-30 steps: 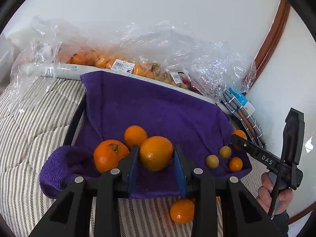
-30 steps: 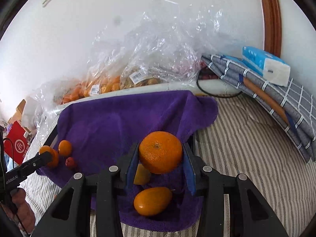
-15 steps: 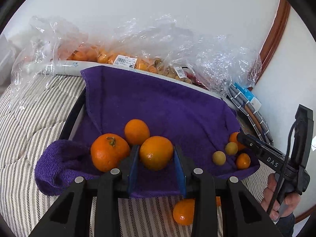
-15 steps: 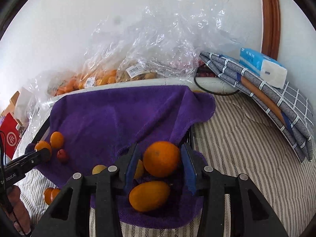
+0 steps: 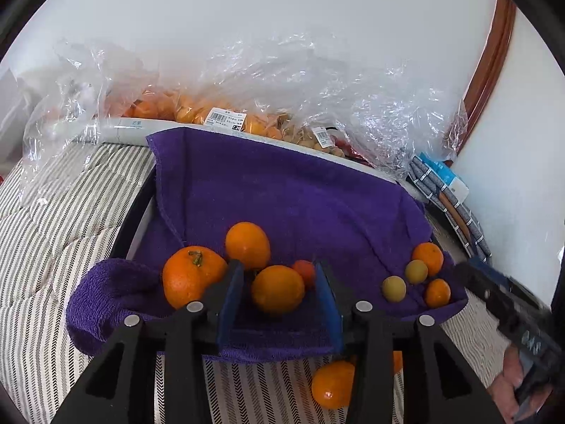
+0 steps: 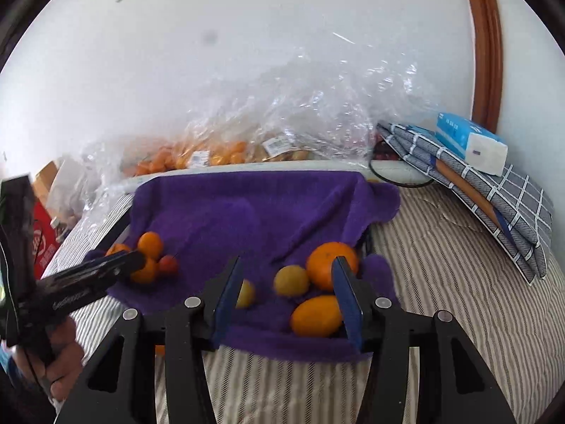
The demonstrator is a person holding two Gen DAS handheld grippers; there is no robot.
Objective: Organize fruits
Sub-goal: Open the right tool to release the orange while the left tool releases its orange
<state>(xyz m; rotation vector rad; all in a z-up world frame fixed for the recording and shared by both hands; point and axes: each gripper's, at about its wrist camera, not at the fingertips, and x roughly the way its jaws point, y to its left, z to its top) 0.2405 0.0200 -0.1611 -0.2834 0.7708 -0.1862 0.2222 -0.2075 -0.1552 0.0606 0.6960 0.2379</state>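
Observation:
A purple towel [image 5: 289, 198] lies over a dark tray. In the left wrist view, my left gripper [image 5: 279, 293] stands open around an orange [image 5: 278, 293] that rests on the towel beside two other oranges [image 5: 192, 275] and a small red fruit [image 5: 304, 271]. Several small fruits [image 5: 416, 275] lie at the towel's right end. In the right wrist view, my right gripper [image 6: 287, 295] is open and empty, with an orange [image 6: 328, 265], a yellow fruit [image 6: 291, 280] and an oval orange fruit [image 6: 316, 315] on the towel [image 6: 247, 208] near its right finger.
Clear plastic bags of fruit [image 5: 226, 120] line the wall behind the towel. A folded checked cloth [image 6: 494, 194] with a tissue pack [image 6: 469, 141] lies at the right. An orange [image 5: 332, 383] lies on the striped bedding [image 5: 53, 247] below the towel.
Both grippers opened. The left one let its orange down onto the towel. The right one released its orange onto the towel's right end and drew back.

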